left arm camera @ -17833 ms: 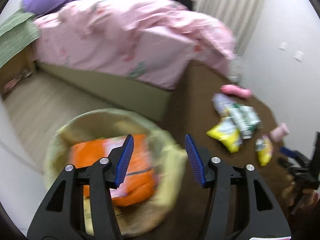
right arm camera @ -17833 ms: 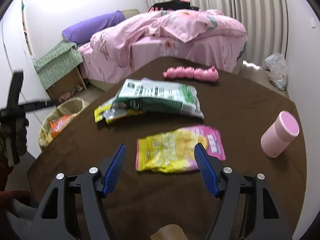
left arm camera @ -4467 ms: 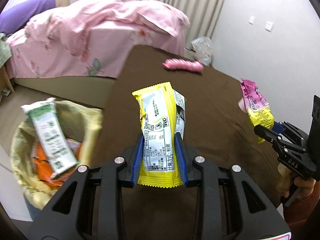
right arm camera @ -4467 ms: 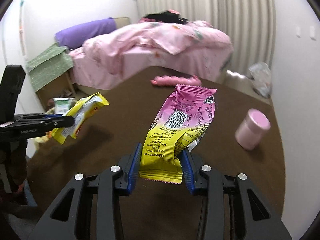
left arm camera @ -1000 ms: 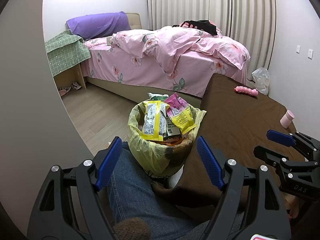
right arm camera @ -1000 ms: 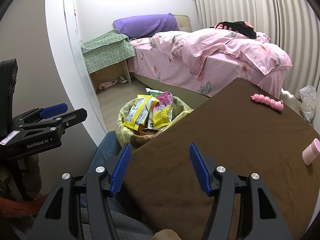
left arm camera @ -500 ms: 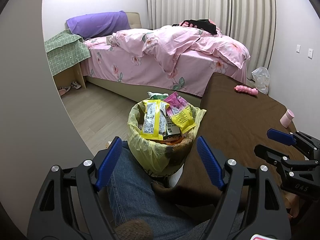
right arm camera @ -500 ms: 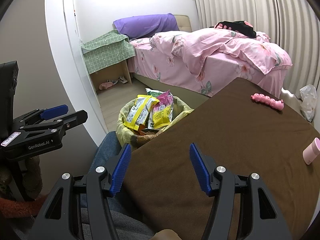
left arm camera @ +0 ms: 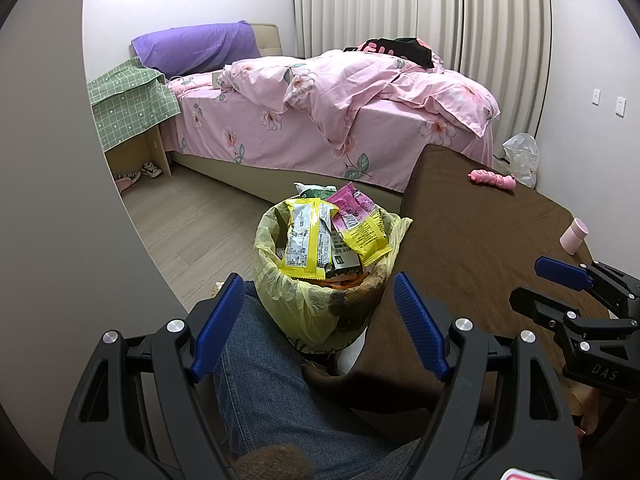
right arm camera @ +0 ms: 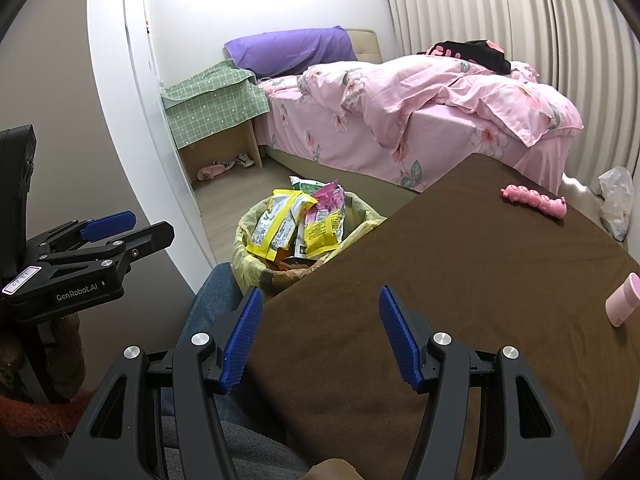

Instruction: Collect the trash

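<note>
- The left gripper is spread wide with nothing between its blue pads – it's just hanging in the air over the person's denim-clad leg, aimed down toward the trash bin.
- The right gripper is the same story: jaws well apart, empty, hovering over the near edge of the brown table without touching it, as far as I can tell.
- Each gripper shows up in the other's camera, off to the side, and both look released there too.
- The trash bin sits on the floor just beside the table's corner, lined with a yellowish plastic bag whose rim folds out over the edge.
- The yellow wrapper stands nearly upright in the bin, long axis running top to bottom, leaning a little, with its printed white back facing the left camera.
- The pink-and-yellow wrapper is right beside it, touching, tilted – pink end up and back, yellow end down toward the table side.
- A green-and-white packet pokes up behind those two, and there's something orange lower in the bin that's mostly hidden.
- Left on the table: a pink caterpillar-looking toy lying on its side near the far edge, and a pink cup at the right edge, well apart from each other.
</note>
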Available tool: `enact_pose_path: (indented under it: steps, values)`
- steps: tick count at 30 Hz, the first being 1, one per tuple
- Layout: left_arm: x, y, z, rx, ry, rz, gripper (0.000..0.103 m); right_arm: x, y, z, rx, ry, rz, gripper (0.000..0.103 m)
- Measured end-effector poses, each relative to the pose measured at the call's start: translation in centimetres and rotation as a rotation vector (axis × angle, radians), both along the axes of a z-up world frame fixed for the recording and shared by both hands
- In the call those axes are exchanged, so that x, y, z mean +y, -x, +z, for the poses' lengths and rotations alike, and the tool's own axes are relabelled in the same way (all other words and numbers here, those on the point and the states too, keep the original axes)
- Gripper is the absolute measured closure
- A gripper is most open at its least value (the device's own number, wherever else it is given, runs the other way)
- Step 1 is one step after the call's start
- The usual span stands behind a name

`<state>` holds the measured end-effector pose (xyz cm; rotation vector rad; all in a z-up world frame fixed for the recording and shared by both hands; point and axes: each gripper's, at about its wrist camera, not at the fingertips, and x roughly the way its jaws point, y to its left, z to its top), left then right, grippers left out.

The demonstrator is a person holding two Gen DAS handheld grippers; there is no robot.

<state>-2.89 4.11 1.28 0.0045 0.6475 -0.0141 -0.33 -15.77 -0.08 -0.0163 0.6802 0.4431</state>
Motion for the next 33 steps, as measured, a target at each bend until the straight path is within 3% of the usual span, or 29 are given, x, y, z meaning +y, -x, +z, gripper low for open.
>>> enact_pose_path:
  steps: [33]
  values:
    - [0.25,-0.09,-0.14,0.008,0.011,-0.005,0.03,0.03,0.04,-0.16,0.004,0.0,0.004,0.046]
